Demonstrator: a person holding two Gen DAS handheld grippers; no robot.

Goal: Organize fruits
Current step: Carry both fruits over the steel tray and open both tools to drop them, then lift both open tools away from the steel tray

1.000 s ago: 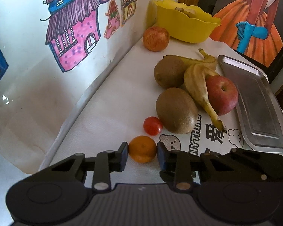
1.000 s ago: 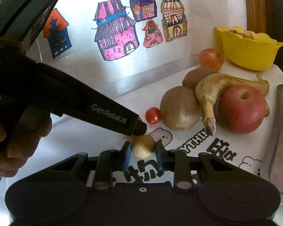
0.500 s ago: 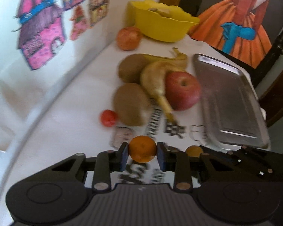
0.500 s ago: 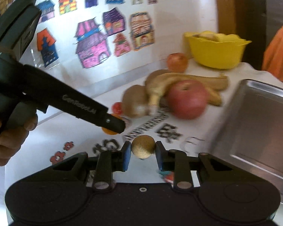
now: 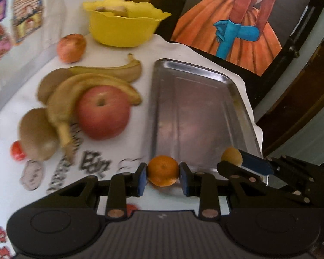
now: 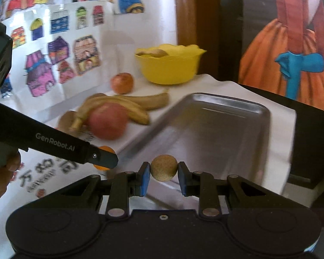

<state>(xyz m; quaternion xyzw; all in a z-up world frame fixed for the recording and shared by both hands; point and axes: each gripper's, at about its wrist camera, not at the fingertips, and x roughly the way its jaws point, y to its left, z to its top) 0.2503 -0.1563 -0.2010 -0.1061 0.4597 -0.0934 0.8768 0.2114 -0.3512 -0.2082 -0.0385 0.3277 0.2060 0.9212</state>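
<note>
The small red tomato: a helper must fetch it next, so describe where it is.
Start at the metal tray; left of it lies the fruit pile around the big apple. The tomato sits at that pile's near-left end, against a kiwi: smallest, bright red.

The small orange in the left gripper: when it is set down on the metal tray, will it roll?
The small orange is round, so it probably rolls a little on the smooth metal tray. The tray's raised rim should stop it. Its peel looks matte, so it likely will not slip from the left gripper.
</note>
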